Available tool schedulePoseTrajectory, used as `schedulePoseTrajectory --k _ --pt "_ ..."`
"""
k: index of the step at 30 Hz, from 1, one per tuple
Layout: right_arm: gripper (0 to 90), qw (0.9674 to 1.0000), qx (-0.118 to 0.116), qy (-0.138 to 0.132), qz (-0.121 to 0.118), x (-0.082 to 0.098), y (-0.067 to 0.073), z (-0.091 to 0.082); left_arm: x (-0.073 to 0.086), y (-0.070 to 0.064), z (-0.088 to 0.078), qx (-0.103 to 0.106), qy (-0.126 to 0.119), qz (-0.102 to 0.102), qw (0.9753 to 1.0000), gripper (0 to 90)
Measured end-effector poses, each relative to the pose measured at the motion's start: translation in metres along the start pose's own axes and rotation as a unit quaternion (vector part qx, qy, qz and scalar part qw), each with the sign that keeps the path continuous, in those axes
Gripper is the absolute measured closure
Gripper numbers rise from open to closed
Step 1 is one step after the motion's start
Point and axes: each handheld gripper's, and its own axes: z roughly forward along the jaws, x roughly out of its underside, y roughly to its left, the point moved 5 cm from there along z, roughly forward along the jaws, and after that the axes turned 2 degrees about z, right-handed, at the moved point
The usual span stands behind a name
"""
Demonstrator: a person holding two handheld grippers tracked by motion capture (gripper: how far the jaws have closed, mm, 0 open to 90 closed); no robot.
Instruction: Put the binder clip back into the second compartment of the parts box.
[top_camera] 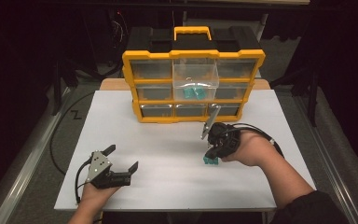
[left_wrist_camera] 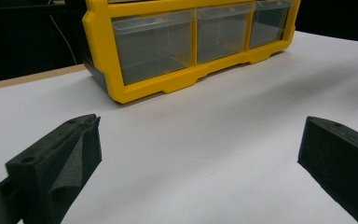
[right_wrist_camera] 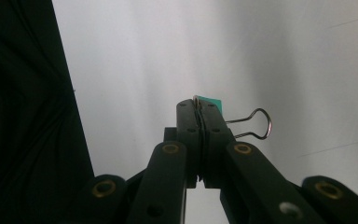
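A teal binder clip (top_camera: 209,161) hangs just above the white table (top_camera: 168,186), right of centre. My right gripper (top_camera: 212,154) points down and is shut on it. In the right gripper view the two jaws are pressed together around the clip's teal body (right_wrist_camera: 213,100), and one wire handle (right_wrist_camera: 257,123) sticks out to the side of my right gripper (right_wrist_camera: 199,105). My left gripper (top_camera: 122,157) rests low at the front left, open, with nothing between its fingers. The left gripper view shows my left gripper (left_wrist_camera: 200,154) wide apart over bare table.
A yellow drawer organizer (top_camera: 130,88) stands at the back of the table. Its upper middle clear drawer (top_camera: 196,70) is pulled out and holds teal clips (top_camera: 195,92). The bottom row of drawers (left_wrist_camera: 154,44) faces my left gripper. Dark floor surrounds the table.
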Motion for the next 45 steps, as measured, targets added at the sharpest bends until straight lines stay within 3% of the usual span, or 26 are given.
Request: schedulePoseTrajectory --k 11,26,45 --pt "90.0 0.9998 0.009 -0.014 0.007 -0.003 -0.005 -0.025 0.001 -0.001 0.003 0.003 0.007 0.004 1.0000 0.3" --pt "90.0 0.9998 0.009 -0.013 0.009 -0.009 -0.004 -0.039 0.000 -0.002 0.003 0.002 0.006 0.006 1.0000 0.3" --pt "90.0 0.9995 0.026 -0.020 0.001 -0.025 -0.002 -0.067 0.000 -0.003 0.004 0.003 0.007 0.008 0.9999 0.3"
